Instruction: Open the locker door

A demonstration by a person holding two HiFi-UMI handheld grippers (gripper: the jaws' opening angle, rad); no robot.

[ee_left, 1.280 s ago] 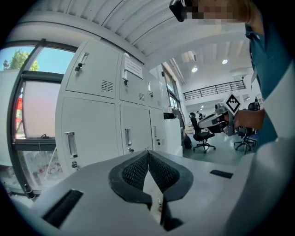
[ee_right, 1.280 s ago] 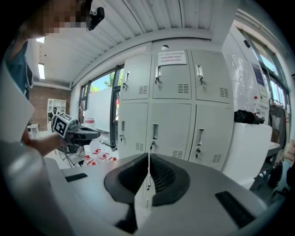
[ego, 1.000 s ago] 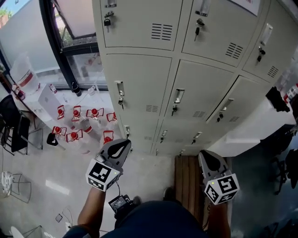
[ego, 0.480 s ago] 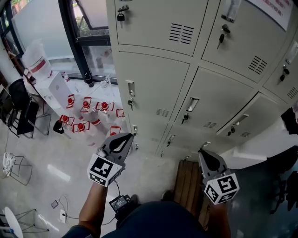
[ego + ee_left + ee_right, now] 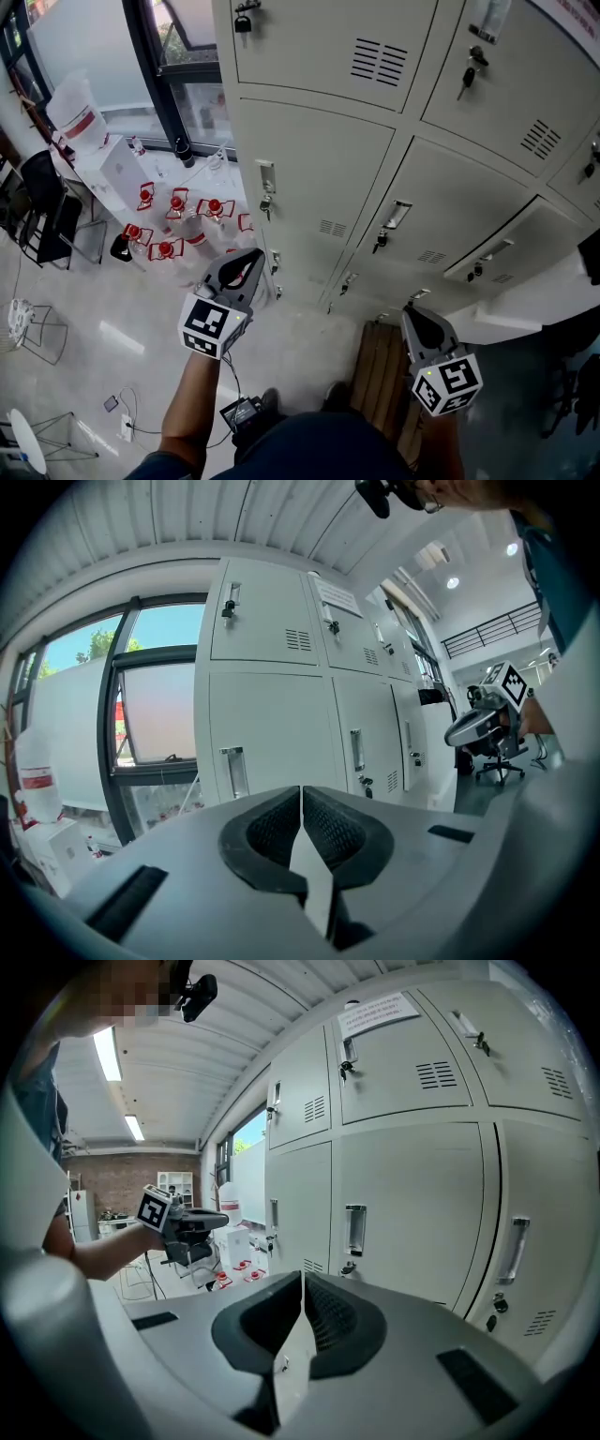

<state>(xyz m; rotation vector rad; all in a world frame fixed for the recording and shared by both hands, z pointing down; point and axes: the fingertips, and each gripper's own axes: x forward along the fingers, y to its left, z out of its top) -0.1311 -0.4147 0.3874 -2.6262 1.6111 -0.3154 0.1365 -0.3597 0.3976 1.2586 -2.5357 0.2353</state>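
A bank of cream metal lockers (image 5: 319,141) stands in front of me, all doors closed. The nearest door (image 5: 309,187) has a recessed handle (image 5: 266,176) with a key (image 5: 265,204) hanging under it. My left gripper (image 5: 248,265) hovers below and in front of that handle, shut and empty, apart from the door. In the left gripper view the same handle (image 5: 234,771) lies beyond the shut left gripper (image 5: 301,791). My right gripper (image 5: 412,315) hangs lower right, shut and empty. In the right gripper view another door's handle (image 5: 354,1229) faces the shut right gripper (image 5: 302,1279).
Several red-capped water bottles (image 5: 178,217) stand on the floor left of the lockers, by a dark window frame (image 5: 155,75). A wooden bench (image 5: 380,370) lies under my right gripper. A black chair (image 5: 47,220) and a power adapter with cables (image 5: 242,411) are on the floor.
The head view has moved closer to the lockers and tilted. My left gripper has risen a little toward the door handle. Both grippers stay shut.
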